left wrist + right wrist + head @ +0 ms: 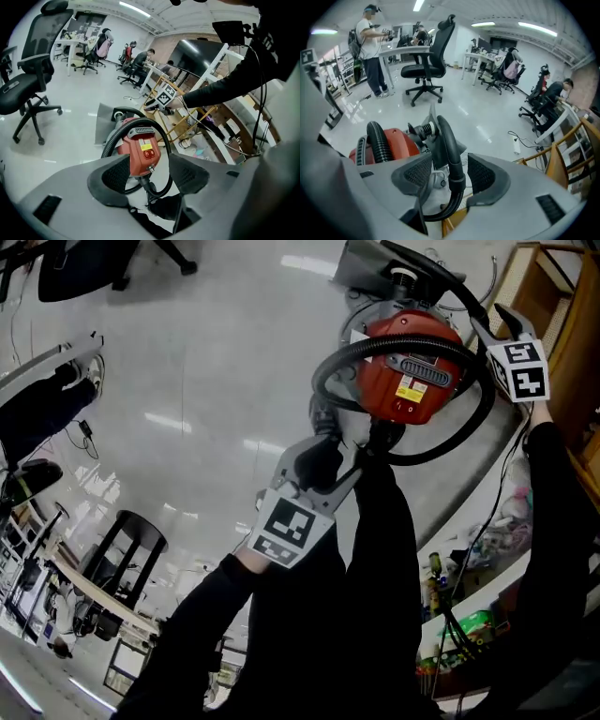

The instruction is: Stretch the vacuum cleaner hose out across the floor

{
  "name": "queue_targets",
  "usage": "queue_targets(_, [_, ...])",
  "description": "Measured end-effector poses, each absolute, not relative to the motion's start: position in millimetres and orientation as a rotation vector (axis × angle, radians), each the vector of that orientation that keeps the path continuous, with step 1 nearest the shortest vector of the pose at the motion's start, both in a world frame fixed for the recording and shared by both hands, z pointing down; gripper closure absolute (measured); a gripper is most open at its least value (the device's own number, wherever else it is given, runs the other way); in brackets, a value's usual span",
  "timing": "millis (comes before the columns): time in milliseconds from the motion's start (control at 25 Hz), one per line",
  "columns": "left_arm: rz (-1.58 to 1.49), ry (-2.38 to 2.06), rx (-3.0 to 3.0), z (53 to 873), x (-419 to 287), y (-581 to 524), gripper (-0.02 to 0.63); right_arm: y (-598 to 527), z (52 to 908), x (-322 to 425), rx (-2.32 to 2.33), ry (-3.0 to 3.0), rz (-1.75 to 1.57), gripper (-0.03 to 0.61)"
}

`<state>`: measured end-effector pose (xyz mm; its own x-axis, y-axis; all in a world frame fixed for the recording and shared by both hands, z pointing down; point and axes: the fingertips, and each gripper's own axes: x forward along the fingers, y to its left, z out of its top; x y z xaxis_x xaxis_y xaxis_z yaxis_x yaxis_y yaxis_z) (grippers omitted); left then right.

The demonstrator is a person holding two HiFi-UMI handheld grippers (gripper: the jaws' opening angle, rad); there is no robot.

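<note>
Head view: left gripper and right gripper, fingers apart, over hose around red vacuum beside shelf.

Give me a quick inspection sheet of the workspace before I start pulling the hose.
Surface: glossy grey floor.
Job's things: red vacuum cleaner; black hose looped round it, not stretched.
Clutter: shelf with bottles and bags; black stool.
Grippers: left gripper open, empty; right gripper open, hose end between jaws, not pinched.
Cables: power strip with lead on floor.
Surroundings: office chairs, people at desks.
</note>
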<state>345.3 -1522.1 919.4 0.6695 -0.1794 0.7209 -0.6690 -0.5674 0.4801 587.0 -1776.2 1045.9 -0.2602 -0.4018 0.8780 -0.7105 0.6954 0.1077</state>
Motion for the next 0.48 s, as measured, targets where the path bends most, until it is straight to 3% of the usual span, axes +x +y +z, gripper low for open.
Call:
queue_targets(200, [0.728,-0.733,2.072,951,354,-1549,0.36,-1788,1109,599,0.666,-1.78,0.258,0.345])
queue_targets(440, [0.744,-0.689,1.996,965,359,-1504,0.36,-1784,1160,602,0.589,-1.657,0.266,0.338])
queue_targets(480, [0.75,-0.677,1.994,964,359,-1498,0.36,-1781,1162,605,0.571,-1.623,0.259,0.38])
